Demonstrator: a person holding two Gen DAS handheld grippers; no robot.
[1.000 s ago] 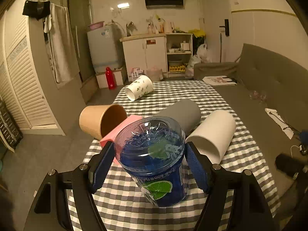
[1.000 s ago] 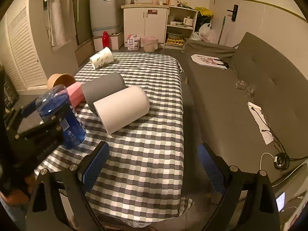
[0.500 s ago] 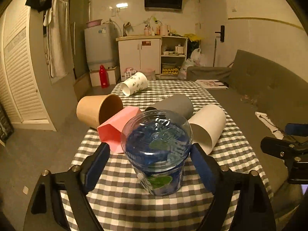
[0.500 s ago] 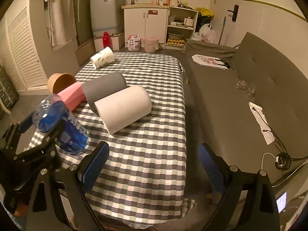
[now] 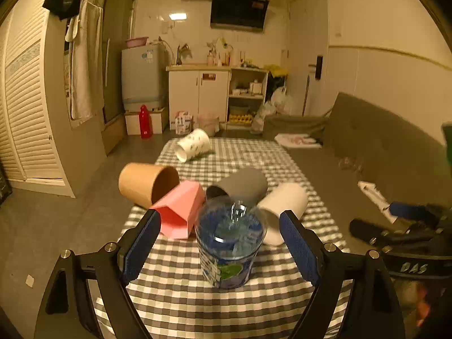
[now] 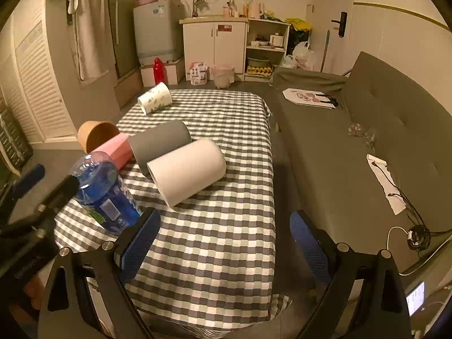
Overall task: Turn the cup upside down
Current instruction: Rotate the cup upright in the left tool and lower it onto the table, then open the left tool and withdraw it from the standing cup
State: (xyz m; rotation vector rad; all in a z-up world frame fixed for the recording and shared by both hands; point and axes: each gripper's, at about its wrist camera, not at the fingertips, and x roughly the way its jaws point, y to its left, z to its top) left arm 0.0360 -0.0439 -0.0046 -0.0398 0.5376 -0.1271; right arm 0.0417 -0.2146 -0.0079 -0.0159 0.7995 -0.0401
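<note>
Both grippers stand released: the left gripper (image 5: 219, 244) straddles the blue cup (image 5: 230, 243), upside down on the checked table (image 6: 226, 226), without touching. The right gripper (image 6: 224, 243) waits empty, near the white cup (image 6: 186, 172) lying on its side.

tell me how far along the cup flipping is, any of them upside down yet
Done: the blue cup stands upside down on the checked tablecloth, base up. In hand: nothing; the left gripper is open around it without touching, and the right gripper is open and empty. Left: the white cup, grey cup, pink cup, brown cup and floral cup all lie on their sides.
</note>
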